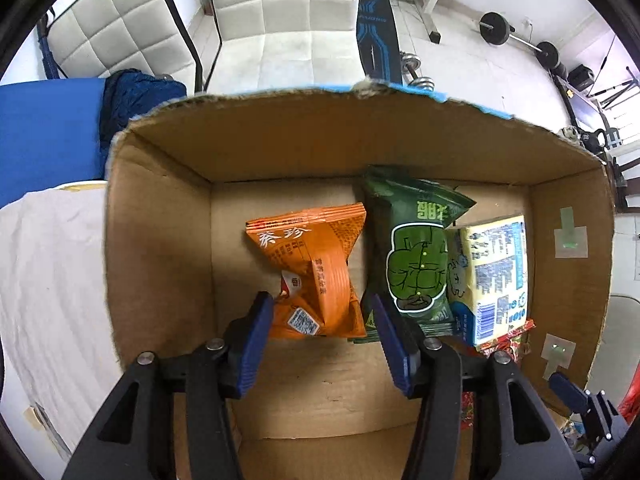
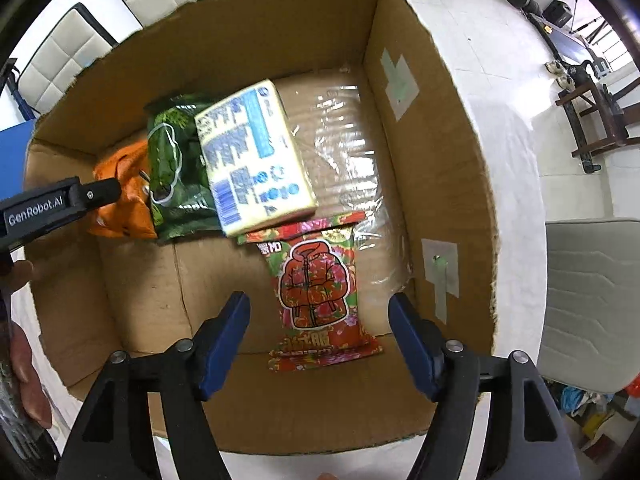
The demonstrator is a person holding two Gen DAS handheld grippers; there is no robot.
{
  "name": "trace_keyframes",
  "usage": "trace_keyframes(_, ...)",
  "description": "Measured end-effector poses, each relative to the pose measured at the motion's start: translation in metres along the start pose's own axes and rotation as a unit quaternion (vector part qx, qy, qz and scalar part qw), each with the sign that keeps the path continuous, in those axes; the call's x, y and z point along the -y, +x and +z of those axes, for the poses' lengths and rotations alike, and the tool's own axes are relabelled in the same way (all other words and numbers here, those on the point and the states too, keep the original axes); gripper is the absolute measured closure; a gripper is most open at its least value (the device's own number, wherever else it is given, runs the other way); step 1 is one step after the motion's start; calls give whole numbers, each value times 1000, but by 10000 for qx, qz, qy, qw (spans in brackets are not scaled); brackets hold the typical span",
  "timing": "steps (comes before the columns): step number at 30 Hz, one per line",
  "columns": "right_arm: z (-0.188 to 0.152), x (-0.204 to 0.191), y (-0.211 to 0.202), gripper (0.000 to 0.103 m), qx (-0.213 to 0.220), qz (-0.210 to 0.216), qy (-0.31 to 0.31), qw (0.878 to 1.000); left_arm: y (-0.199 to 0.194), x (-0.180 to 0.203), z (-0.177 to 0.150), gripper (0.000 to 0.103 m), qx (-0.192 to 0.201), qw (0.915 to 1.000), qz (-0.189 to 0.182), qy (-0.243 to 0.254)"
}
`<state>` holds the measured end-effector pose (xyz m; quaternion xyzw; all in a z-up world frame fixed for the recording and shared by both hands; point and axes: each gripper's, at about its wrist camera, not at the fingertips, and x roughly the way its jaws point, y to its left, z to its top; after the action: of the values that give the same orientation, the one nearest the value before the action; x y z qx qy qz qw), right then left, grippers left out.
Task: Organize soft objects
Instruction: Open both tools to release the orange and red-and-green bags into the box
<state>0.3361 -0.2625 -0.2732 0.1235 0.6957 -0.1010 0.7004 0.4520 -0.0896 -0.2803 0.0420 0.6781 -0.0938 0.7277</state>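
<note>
Blue-padded left gripper (image 1: 320, 316) sits nearest the lens, jaws spread wide astride the near end of the orange packet (image 1: 310, 268); pads beside it, no squeeze evident. Right gripper (image 2: 320, 320) likewise wide, empty, poised over the red floral packet (image 2: 318, 292).

Largest to smallest:
- Cardboard box (image 1: 160, 240) on white cloth; all items lie on its floor.
- Yellow-blue pack (image 2: 254, 156), blocky, overlaps the green packet (image 1: 416, 248) and the red packet's far end.
- Green packet touches the orange one, side by side.

Handling, judged: orange packet looks light, puffy, film-wrapped, so slippery and crushable. Best hold is across the crimped near seam or the narrow waist, gentle closure. Risk: dragging the green neighbour along.
</note>
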Motion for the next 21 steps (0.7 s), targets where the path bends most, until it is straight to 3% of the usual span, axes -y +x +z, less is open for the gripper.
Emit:
trace_keyframes(5,-2,1,-12,21,105,-15,-68,9999,-23,-2,-13,35,275,9996,-59,-72)
trace_keyframes(7,-2,3,-14,18,147,-29,-90,9998,-31,-4,-20,19,314,9994,-103,-116)
trace_keyframes(9,-5,5,-19,3,236,3,-98,9997,-38,-5,-27,8,350,9993,-82,-143)
trace_keyframes(16,-17,1,-41,0,578,-93,-326,9978,-68,-7,-58,5,730,9966,-272,-275)
trace_keyframes(21,-33,-4,-64,0,853,-128,-548,9948,-98,-2,-91,5,1075,9936,-174,-317)
